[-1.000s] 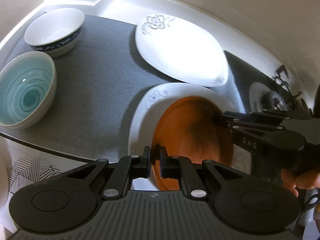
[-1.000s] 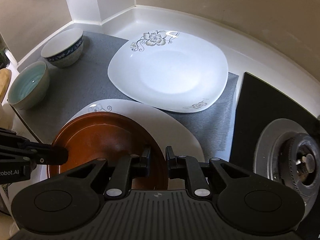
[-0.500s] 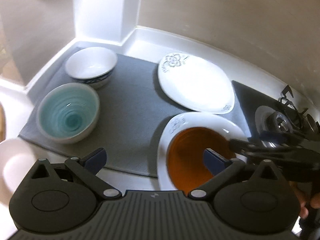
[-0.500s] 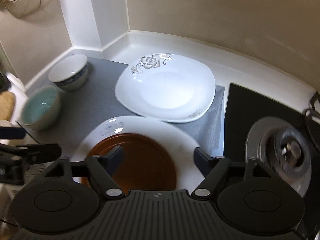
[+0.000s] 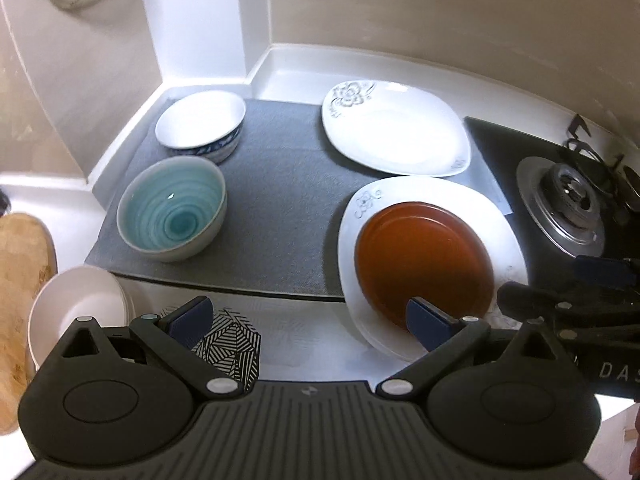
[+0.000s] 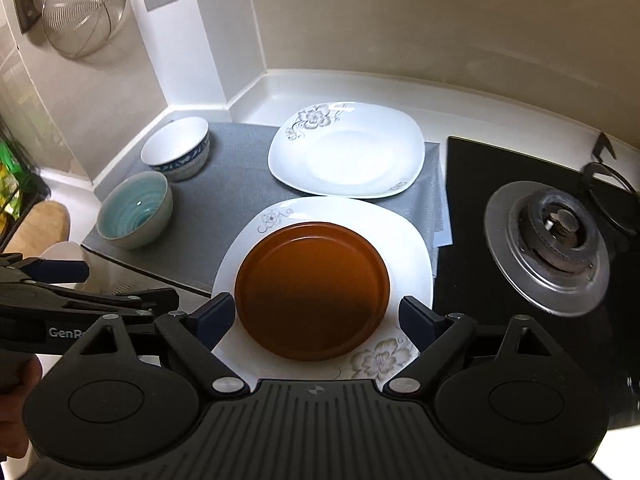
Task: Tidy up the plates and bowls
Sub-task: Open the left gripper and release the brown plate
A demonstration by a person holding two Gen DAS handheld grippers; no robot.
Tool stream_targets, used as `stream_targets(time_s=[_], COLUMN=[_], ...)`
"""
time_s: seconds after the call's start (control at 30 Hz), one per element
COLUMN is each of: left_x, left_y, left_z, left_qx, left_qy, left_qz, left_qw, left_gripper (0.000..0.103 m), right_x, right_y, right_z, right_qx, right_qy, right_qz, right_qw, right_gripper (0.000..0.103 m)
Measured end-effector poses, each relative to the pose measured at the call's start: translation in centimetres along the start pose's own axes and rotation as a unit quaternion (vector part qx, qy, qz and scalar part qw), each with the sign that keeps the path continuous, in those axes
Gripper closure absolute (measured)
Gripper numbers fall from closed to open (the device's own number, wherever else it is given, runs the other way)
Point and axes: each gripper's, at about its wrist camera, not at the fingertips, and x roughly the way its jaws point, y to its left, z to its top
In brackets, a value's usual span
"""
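My left fingers stood wide apart, holding nothing. My right fingers were still opening, empty, above the brown plate, which lay on a white flowered plate on the counter's grey mat.

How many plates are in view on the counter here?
3: a white floral plate at the back of the grey mat, another white floral plate nearer, and a brown plate stacked on it. None appear hidden.
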Motion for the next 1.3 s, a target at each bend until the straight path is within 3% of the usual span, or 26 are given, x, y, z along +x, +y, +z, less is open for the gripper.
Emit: stream_targets(time_s=[0.3,0.87,1.03,1.3], left_x=[-1.8,-2.3,-1.8,0.5], left_y=[-1.0,-1.0,-1.2,-1.3], left_z=[-0.9,-1.4,-0.5,3.4], left_qx=[0.026,0.013,0.001,-0.041], left_qy=[-0.014,-0.014,-0.004,-0.001], left_qz=[-0.006,0.007,0.004,0.022], left_qw=[0.9996,0.9998,1.0000,0.9989], left_gripper=[0.000,0.000,0.000,0.000], right_x=[-2.4,-3.2,-3.0,-1.2], right_y=[-0.1,-0.2,-1.3,-5.5], right_z=[-1.5,-1.5,-0.9,2.9], right_qx=[0.018,0.011,0.012,0.015], right_qy=[-0.019,-0.025,-0.033,-0.087], right_qz=[-0.009,-0.005,-0.004,-0.006], right_qw=[1.000,1.000,0.999,0.996], right_gripper=[0.012,0.012,0.012,0.012])
